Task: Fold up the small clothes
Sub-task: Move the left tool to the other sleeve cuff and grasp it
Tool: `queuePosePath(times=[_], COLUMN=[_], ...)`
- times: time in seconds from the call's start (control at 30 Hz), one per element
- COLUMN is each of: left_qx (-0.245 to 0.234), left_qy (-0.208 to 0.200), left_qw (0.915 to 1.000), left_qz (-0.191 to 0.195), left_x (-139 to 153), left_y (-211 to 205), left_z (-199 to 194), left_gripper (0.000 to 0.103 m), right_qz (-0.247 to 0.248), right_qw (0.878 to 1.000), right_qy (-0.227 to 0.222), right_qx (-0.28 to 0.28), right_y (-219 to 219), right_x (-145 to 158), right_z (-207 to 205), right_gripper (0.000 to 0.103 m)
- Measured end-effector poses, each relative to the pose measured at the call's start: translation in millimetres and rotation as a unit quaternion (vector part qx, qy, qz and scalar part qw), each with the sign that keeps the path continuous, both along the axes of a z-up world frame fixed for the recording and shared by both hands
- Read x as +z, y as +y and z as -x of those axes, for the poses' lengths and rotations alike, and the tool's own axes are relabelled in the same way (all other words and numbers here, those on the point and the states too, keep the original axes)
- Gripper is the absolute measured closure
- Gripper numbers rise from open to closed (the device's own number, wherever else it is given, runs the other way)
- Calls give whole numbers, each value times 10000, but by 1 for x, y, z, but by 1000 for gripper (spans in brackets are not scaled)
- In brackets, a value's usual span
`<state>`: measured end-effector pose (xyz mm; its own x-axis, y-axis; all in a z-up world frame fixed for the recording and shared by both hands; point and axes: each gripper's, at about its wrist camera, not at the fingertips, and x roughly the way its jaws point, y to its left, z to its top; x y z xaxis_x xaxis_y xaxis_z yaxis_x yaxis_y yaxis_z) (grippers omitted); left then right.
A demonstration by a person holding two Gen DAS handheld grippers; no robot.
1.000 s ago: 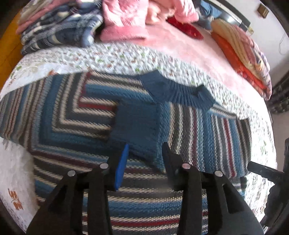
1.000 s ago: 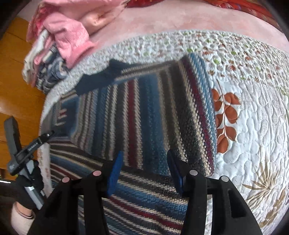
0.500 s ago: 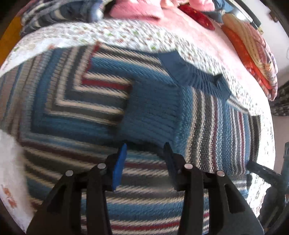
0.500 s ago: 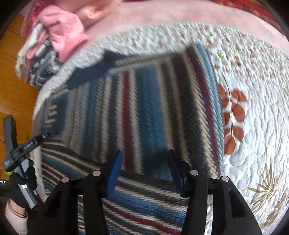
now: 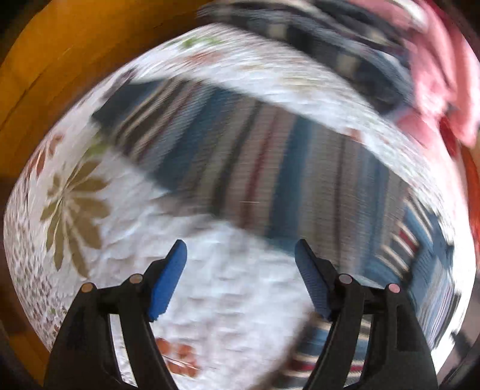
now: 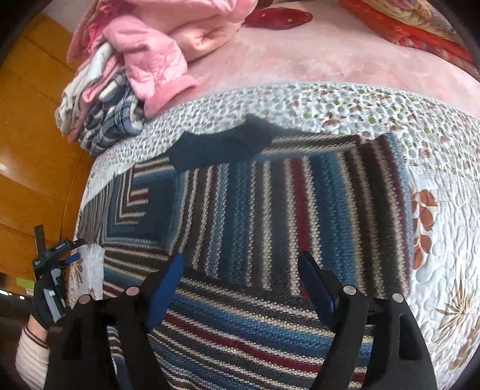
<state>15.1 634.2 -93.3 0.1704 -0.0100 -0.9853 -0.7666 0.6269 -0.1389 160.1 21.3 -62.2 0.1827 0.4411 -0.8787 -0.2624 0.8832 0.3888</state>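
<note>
A striped knit sweater (image 6: 270,210) in blue, cream, black and red lies flat on a white quilted bedspread (image 6: 435,258), its dark blue collar (image 6: 219,147) at the far edge. My right gripper (image 6: 240,276) hovers open over the sweater's lower body, nothing between its fingers. The left wrist view is blurred by motion: the sweater's sleeve (image 5: 240,159) stretches across the quilt (image 5: 225,285), and my left gripper (image 5: 240,264) is open over bare quilt just short of the sleeve. The left gripper (image 6: 57,255) also shows at the right view's left edge, held by a gloved hand.
A heap of pink and plaid clothes (image 6: 129,78) sits at the back left of the bed, beside a pink blanket (image 6: 330,57) and red patterned pillows (image 6: 420,27). Orange wooden floor (image 6: 36,150) lies past the bed's left edge.
The left gripper has swung quickly left off the sweater's body to the sleeve side and its jaws have spread wider. The right gripper has also opened wider, staying over the sweater.
</note>
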Motion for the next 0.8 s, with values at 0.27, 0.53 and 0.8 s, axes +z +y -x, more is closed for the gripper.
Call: queuePosePath(times=[0.27,0.53,0.8], left_qx=[908,1677,1466], left_qy=[-556,-1223,-1447], left_qw=[9927,9754,9762], left_qz=[562,747,681], left_x=[-30,-47,-48], left_y=[50,78,78], left_z=[15,16,1], left_gripper=[33,31,65], right_qz=[386,856,890], right_qw=[9991,9959,9959], right_qy=[99,148,119], right_qx=[160,233,139], right_y=[19,17,13], right_x=[-29,-54,-57], right_z=[1,-1,-8], right_gripper=[24,25,25])
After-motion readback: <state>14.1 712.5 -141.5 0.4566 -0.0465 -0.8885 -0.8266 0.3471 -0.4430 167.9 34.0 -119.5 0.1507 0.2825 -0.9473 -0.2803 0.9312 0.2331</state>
